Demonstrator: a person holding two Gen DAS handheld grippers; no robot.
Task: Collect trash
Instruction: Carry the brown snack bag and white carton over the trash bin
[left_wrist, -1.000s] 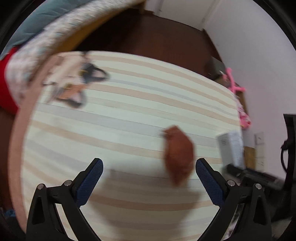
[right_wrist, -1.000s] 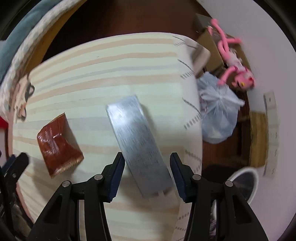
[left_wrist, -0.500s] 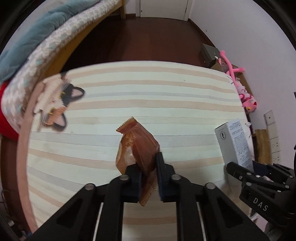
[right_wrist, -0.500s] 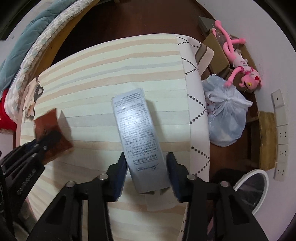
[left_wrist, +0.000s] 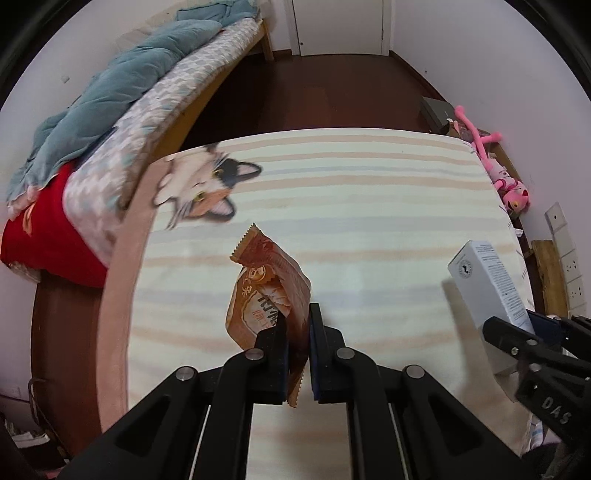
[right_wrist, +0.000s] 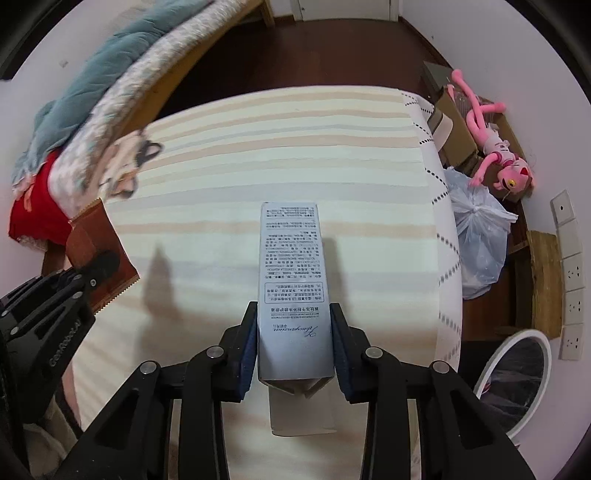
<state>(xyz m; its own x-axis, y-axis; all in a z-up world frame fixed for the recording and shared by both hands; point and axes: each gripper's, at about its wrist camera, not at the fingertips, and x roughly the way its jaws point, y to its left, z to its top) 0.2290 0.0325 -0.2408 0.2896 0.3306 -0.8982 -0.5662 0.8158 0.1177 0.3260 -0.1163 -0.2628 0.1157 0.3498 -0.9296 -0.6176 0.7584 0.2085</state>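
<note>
Jaws of the left gripper (left_wrist: 297, 347) stand almost together in the left wrist view, clamped on a crumpled brown snack wrapper (left_wrist: 267, 295). The wrapper rises out of the pinch, its zigzag top edge pointing away from the camera and its lower zigzag edge hanging down between the black fingers. It hangs above a striped cloth (left_wrist: 369, 206) in cream, peach and grey bands that covers the table, with a cat picture (left_wrist: 201, 188) printed near the cloth's far left corner. At the right edge, the right gripper (left_wrist: 532, 332) shows from the side, with a white box (left_wrist: 487, 280) standing up out of it, tilted toward the left. Beyond the table lie a dark wooden floor, a bed with a teal blanket (left_wrist: 110, 92) on the left, and a pink plush toy (left_wrist: 502, 177) against the right wall.

In the right wrist view, the right gripper (right_wrist: 293, 343) has its blue pads pressed on both long sides of the white box (right_wrist: 290, 280), and the jaws are closing further on it. The box points away from the camera, its printed face up, its near end open with a flap hanging down. The wrapper (right_wrist: 98, 254) appears at the left, held in the left gripper (right_wrist: 99, 266). To the right of the table, on the floor, sit a knotted plastic bag (right_wrist: 476, 236), the plush toy (right_wrist: 495, 144) and a white-rimmed bin (right_wrist: 517, 376) with a dark liner.
</note>
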